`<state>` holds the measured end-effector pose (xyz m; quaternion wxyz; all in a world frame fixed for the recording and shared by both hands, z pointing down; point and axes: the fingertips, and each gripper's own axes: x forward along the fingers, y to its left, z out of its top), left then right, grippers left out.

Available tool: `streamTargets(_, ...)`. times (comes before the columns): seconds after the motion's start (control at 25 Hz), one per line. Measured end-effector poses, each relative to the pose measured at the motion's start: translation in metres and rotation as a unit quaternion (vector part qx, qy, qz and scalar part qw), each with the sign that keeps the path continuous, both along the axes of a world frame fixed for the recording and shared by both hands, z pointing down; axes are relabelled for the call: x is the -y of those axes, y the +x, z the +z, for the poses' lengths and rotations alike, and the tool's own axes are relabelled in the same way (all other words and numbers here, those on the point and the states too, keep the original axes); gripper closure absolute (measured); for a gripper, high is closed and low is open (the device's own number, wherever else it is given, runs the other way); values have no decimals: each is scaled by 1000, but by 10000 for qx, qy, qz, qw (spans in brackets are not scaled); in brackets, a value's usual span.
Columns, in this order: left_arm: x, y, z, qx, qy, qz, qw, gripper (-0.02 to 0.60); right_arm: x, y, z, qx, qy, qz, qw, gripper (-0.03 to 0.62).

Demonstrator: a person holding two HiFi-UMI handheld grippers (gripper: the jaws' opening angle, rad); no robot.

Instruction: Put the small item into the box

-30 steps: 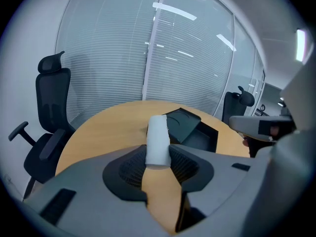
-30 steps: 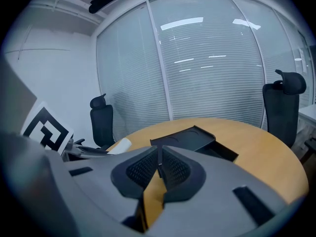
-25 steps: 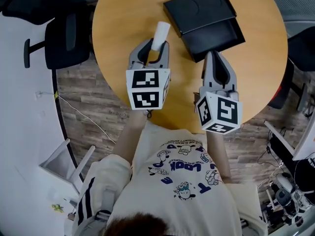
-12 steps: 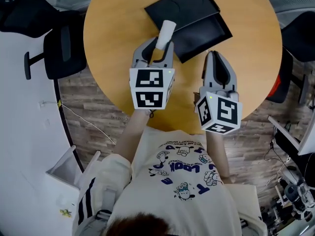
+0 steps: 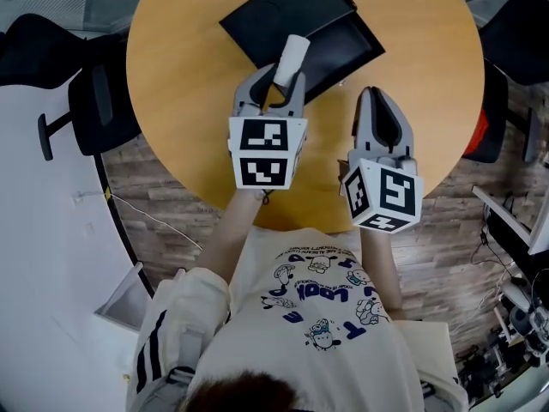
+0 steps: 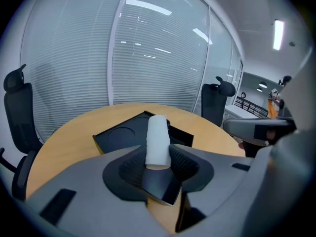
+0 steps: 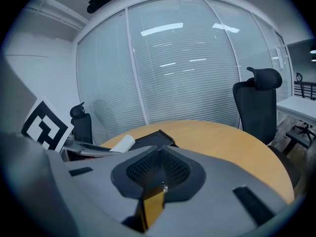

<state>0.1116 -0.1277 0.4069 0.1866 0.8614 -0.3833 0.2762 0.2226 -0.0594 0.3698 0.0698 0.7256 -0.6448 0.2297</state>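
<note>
A: Pinching what, left tongs (image 5: 273,88)?
B: white roll (image 5: 290,57), above tabletop (image 5: 189,84), at near edge of open black box (image 5: 283,11); right tongs (image 5: 374,99) pressed together, nothing in them

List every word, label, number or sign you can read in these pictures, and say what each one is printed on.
"LOOK" (it appears to read): large blue letters on the person's T-shirt, upside down in the head view.
Smaller blue print around it: too small to read.
On the left gripper and right gripper: black-and-white square markers only, no letters.
On the black box and the white roll: no print visible.
</note>
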Motion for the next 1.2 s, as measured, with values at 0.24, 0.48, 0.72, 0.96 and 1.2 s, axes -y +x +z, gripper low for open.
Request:
streamTargets(0.24,-2,23,18,88,-151,159,9997,436,-4,19,14,86,-118,137,9998,551)
streamTargets(0.48,-2,30,32,153,-257,237,9993,436,-6,24,27,157,-240,201,9994,551)
streamTargets(0.72,1,29,48,227,-416,254,9986,436,-7,25,36,206,-355,281,9988,551)
streamTargets(0.96,3,28,60,312,-502,290,9978,436,-9,29,44,210,-444,366,9981,551)
streamTargets(1.2,2,32,69,381,-595,279,9971,436,-13,34,51,231,-521,434,9974,551)
